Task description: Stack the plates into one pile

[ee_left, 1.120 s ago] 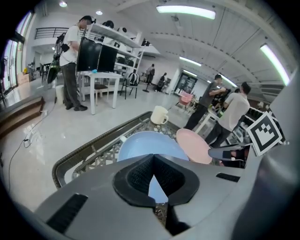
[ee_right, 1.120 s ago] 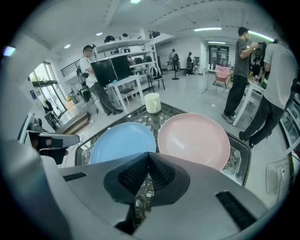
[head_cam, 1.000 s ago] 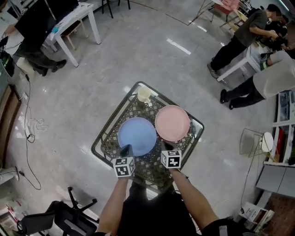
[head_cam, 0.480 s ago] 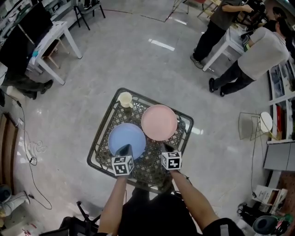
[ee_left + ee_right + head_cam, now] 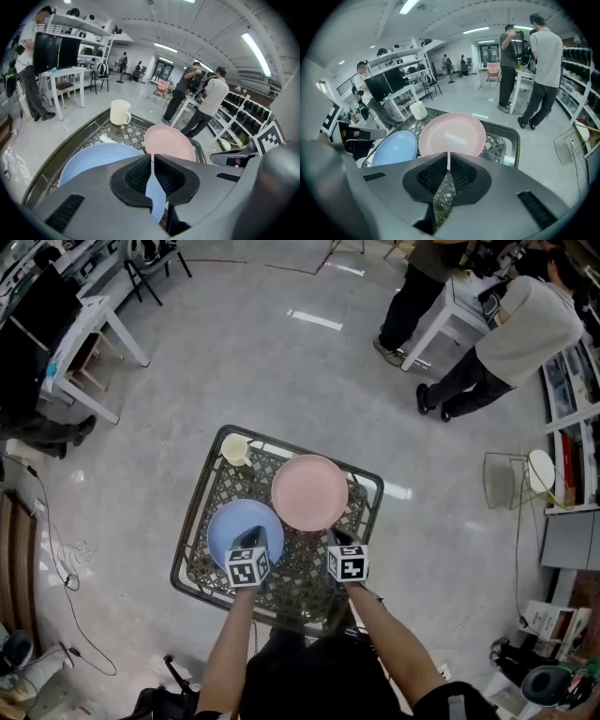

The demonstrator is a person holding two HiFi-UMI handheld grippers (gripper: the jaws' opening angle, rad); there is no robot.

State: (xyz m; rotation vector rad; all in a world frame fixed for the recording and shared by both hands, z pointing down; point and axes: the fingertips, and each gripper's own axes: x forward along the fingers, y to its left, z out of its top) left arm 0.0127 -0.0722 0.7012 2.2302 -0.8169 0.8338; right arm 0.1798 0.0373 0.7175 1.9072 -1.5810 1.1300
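Note:
On a dark metal lattice table (image 5: 195, 512) a blue plate (image 5: 230, 526) lies at the near left and a pink plate (image 5: 309, 491) at the right, their rims close together. My left gripper (image 5: 249, 535) is at the blue plate's near rim. In the left gripper view the left gripper (image 5: 152, 159) is shut with a sliver of the blue plate (image 5: 93, 157) pinched between the pads. My right gripper (image 5: 334, 537) is at the pink plate's near rim. The right gripper (image 5: 449, 159) is shut on the thin edge of the pink plate (image 5: 452, 133).
A cream mug (image 5: 234, 450) stands at the table's far left corner. People (image 5: 525, 324) stand by a white desk at the far right. Another white desk (image 5: 84, 324) is at the far left, a wire chair (image 5: 523, 479) at the right, and cables (image 5: 70, 554) lie on the floor.
The head view has swung, so the table now sits lower and more to the left. Both grippers stay at the near rims of their plates, jaws as before.

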